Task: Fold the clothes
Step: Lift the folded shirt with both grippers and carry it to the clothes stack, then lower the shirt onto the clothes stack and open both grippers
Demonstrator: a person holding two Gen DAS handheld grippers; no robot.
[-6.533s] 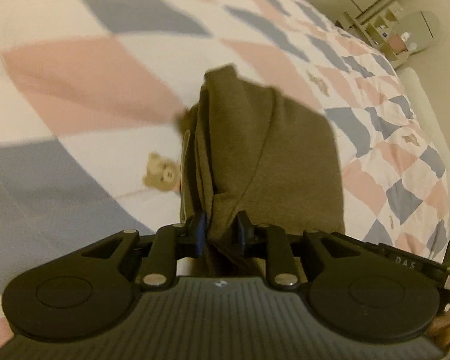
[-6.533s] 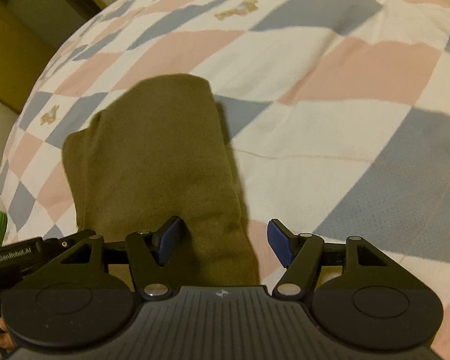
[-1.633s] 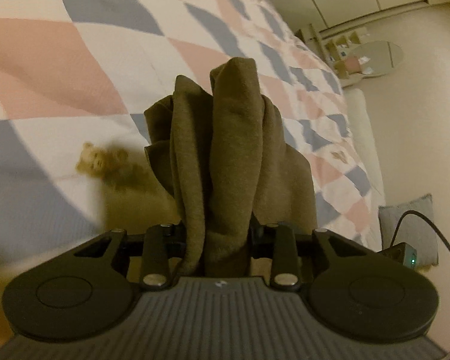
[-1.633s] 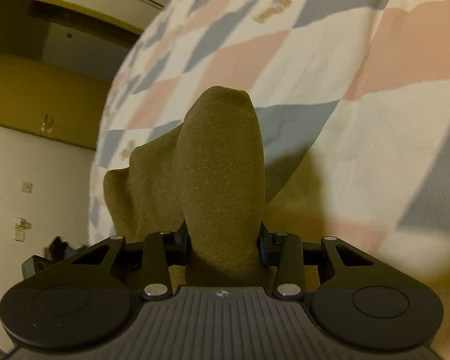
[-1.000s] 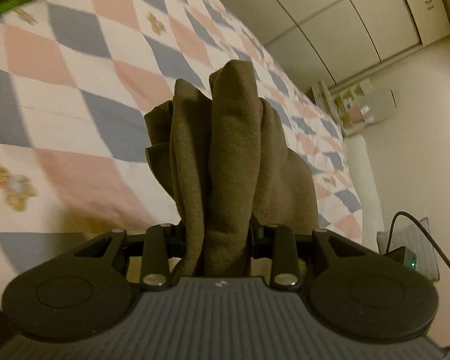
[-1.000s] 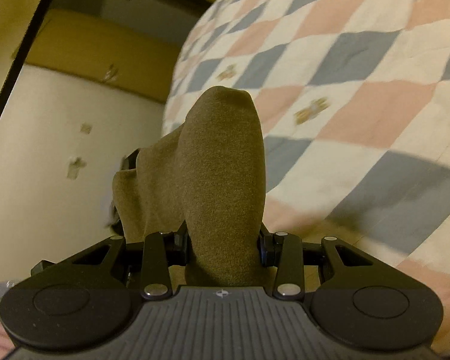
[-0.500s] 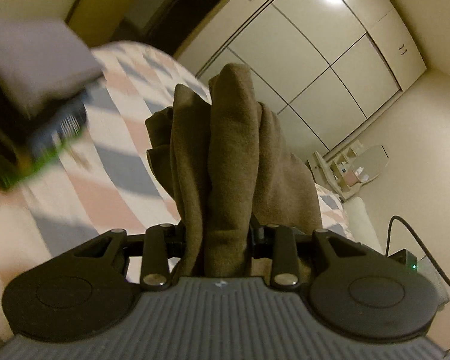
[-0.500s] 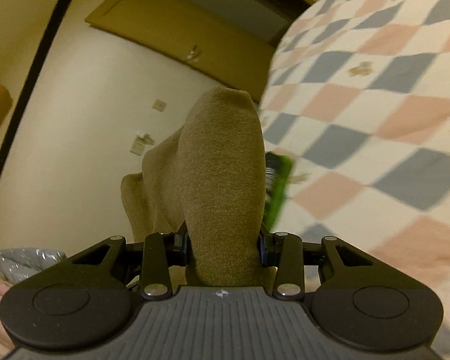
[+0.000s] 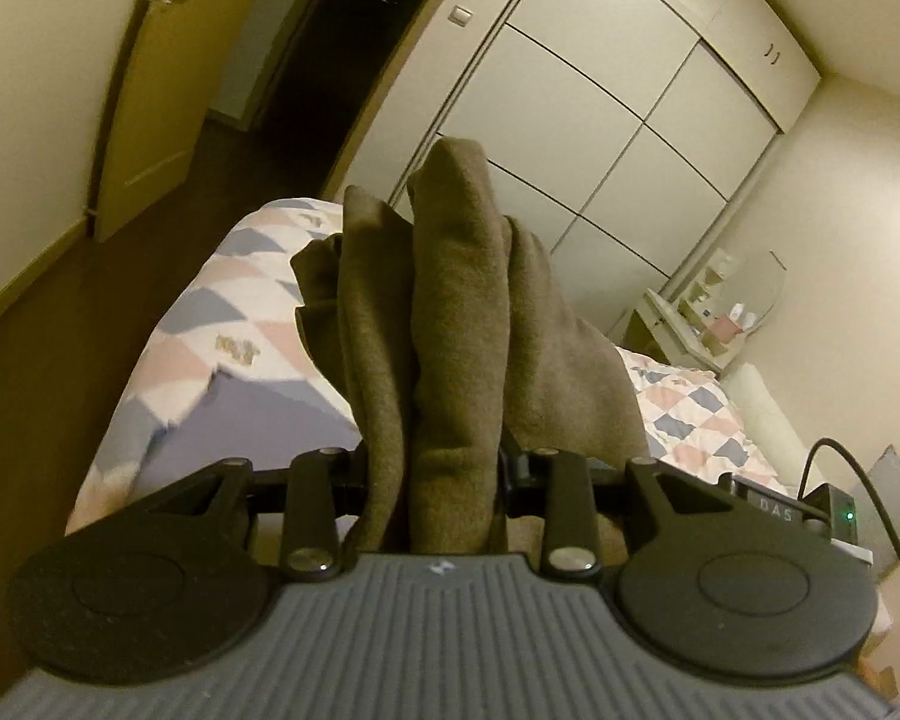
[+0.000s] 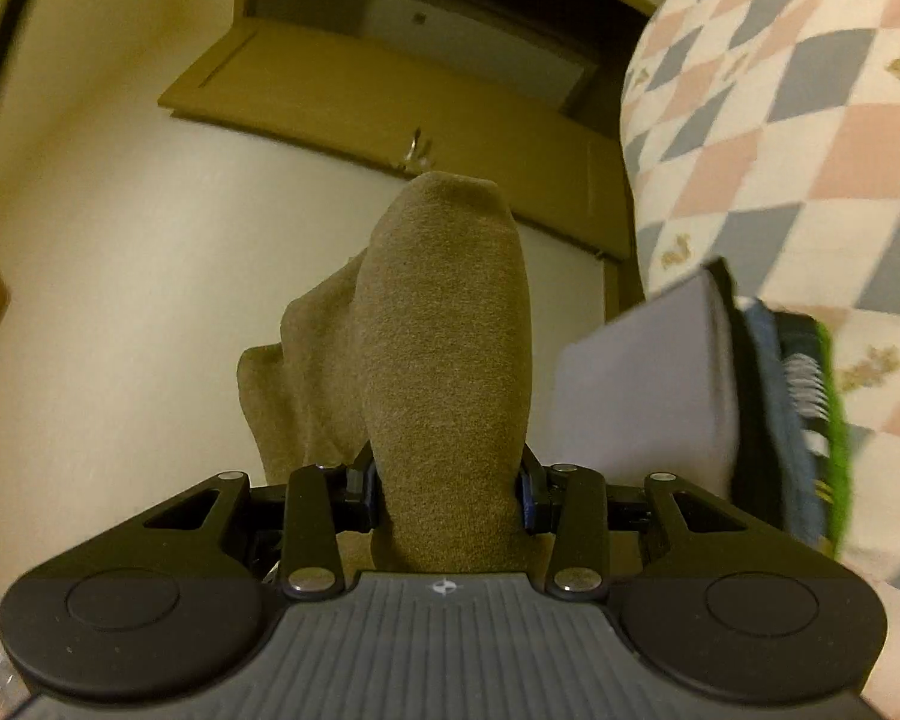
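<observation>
A folded olive-brown garment (image 9: pixel 450 324) bulges up between the fingers of my left gripper (image 9: pixel 435 468), which is shut on a thick bundle of its layers. The same garment (image 10: pixel 444 360) fills the jaws of my right gripper (image 10: pixel 447 489), shut on another thick fold. Both grippers hold it in the air, off the bed. In the right wrist view a stack of folded clothes (image 10: pixel 714 402), grey on top with dark blue and green pieces under it, lies on the checked quilt (image 10: pixel 822 138) just right of the gripper.
The bed with the pink, blue and white checked quilt (image 9: pixel 222 324) runs ahead of the left gripper. Beyond it stand white wardrobe doors (image 9: pixel 618 138), an open wooden door (image 9: pixel 150 60) and a small dressing table (image 9: pixel 708 324). A cable and a small box (image 9: pixel 840 510) sit at the right.
Both grippers swept sideways and up with the garment still clamped; the view swung from the quilt to the room's walls and doors. The stack of folded clothes has come in beside the right gripper.
</observation>
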